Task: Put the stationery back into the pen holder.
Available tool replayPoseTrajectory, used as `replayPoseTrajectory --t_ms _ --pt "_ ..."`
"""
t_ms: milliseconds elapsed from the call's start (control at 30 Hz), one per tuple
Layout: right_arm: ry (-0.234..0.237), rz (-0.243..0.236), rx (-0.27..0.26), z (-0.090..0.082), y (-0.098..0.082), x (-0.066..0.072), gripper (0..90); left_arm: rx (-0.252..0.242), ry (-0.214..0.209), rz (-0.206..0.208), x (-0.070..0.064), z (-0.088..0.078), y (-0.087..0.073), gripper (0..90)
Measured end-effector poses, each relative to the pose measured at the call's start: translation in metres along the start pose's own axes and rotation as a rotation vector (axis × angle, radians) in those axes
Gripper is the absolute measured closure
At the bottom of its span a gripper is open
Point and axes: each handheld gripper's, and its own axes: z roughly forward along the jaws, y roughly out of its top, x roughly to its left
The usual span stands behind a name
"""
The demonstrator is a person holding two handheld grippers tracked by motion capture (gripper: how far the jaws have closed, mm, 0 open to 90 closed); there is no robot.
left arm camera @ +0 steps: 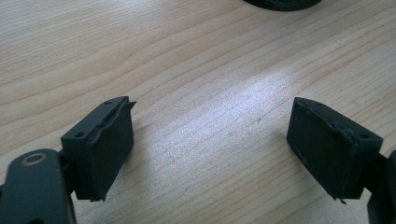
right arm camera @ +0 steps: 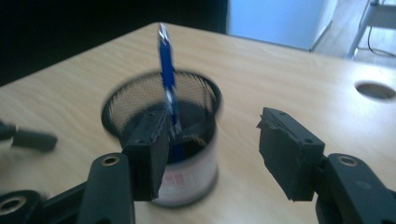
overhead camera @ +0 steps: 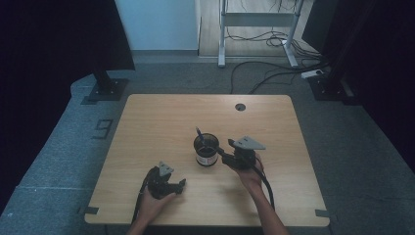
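**Item 1 – pen cup [overhead camera: 206, 152].** Black mesh cup with a pale band around its base. It stands upright near the middle of the table [overhead camera: 161, 117] and is my reference for every entry below.

**Item 2 – blue pen [overhead camera: 199, 133].** It stands inside the cup with its long axis near upright, leaning slightly toward the far side, and its top sticks out above the rim. In the right gripper view the pen [right arm camera: 166, 60] rises just past the inner edge of one jaw. The rest of the cup's interior is dark, so I cannot tell whether anything else is in it.

**Item 3 – right gripper [overhead camera: 222, 149].** It sits just beside the cup on its right, pointing level at the wall. Its jaws are spread with nothing between the pads, and neither the cup [right arm camera: 187, 182] nor the pen is gripped. This is the nearer hand. I judge that any pick would need the jaws raised to the shaft above the rim, closing across the pen's axis.

**Item 4 – left gripper [overhead camera: 182, 185].** It rests on the table on the near-left side of the cup, well apart from it. In the left gripper view its jaws stand apart over bare wood [left arm camera: 210, 149].

**Item 5 – cable hole [overhead camera: 240, 106].** It lies beyond the cup toward the far edge of the table.
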Motion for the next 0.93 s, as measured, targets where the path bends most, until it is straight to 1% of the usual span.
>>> replayPoseTrajectory --t_ms 200,400,500,600,700,800,900,933 --pt "-0.026 0.027 0.027 -0.031 -0.033 -0.017 40.8 -0.001 0.000 -0.001 0.000 0.000 0.000 15.0" --pt "-0.048 0.036 0.054 -0.048 -0.057 -0.026 40.5 -0.001 0.000 -0.002 0.000 0.000 0.000 15.0" --pt "-0.055 0.049 0.059 -0.051 -0.064 -0.028 40.2 -0.001 0.000 -0.002 0.000 0.000 0.000 15.0" --pt "-0.064 0.050 0.055 -0.051 -0.068 -0.029 40.2 -0.001 0.000 -0.002 0.000 0.000 0.000 15.0" --pt "-0.072 0.043 0.062 -0.051 -0.068 -0.029 39.7 -0.001 0.000 -0.002 0.000 0.000 0.000 15.0" --pt "-0.082 0.050 0.064 -0.051 -0.069 -0.030 38.1 -0.001 0.000 -0.002 0.000 0.000 0.000 15.0" --pt "-0.095 0.049 0.081 -0.050 -0.072 -0.031 36.3 -0.001 0.000 -0.003 0.000 0.000 0.000 15.0" --pt "-0.099 0.050 0.095 -0.050 -0.073 -0.031 35.4 -0.001 0.000 -0.002 0.000 0.000 0.000 15.0"
